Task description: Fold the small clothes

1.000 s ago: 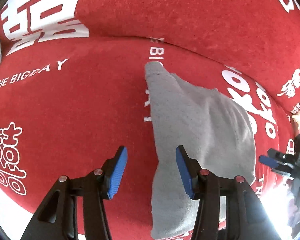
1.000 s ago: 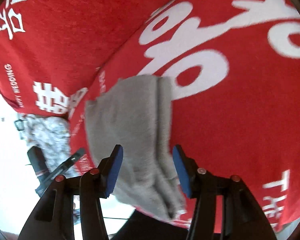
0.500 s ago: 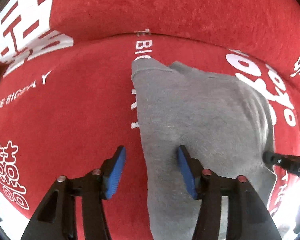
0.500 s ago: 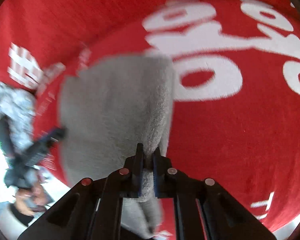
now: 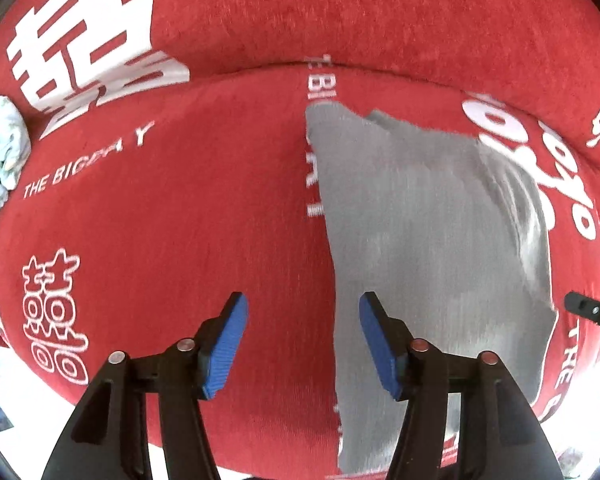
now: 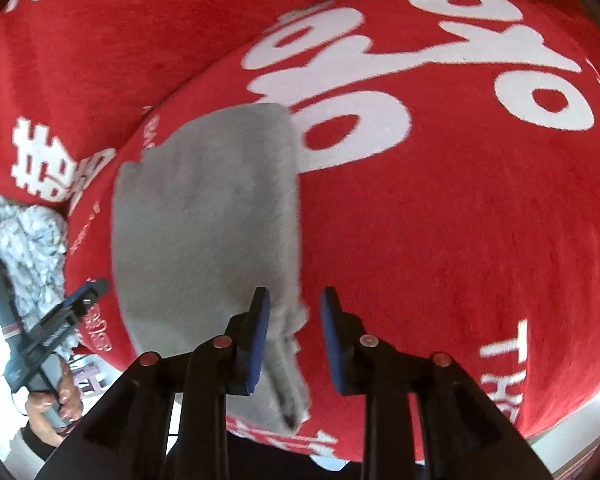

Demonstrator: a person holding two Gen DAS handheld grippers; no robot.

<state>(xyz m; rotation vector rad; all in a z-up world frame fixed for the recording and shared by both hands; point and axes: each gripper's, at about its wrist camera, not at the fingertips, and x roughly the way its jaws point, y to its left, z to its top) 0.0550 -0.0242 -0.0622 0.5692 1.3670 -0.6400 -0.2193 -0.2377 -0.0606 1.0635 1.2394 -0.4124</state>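
Lying flat on the red sofa cover (image 5: 180, 240), the grey folded garment (image 5: 420, 240) runs its long axis from the near seat edge toward the backrest crease. Left hand-held gripper (image 5: 300, 340) hovers above the seat, blue pads spread wide, holding nothing; the garment's left edge passes just inside its right pad, so most of the cloth sits to the gripper's right. Right hand-held gripper (image 6: 294, 336) is parted to a medium gap, nothing clamped; the garment's right folded edge, bunched and thicker at the near end, lies between its pads and just beside the left pad. In the right wrist view the garment (image 6: 208, 216) spreads left and ahead of that gripper.

Judgement: right gripper is the nearer one to a graspable edge, straddling the garment's near right corner; left gripper needs a shift rightward to reach cloth. Next fold likely goes across the long axis or brings near end to far end. Patterned white clothes pile (image 6: 24, 240) sits well left of the garment.
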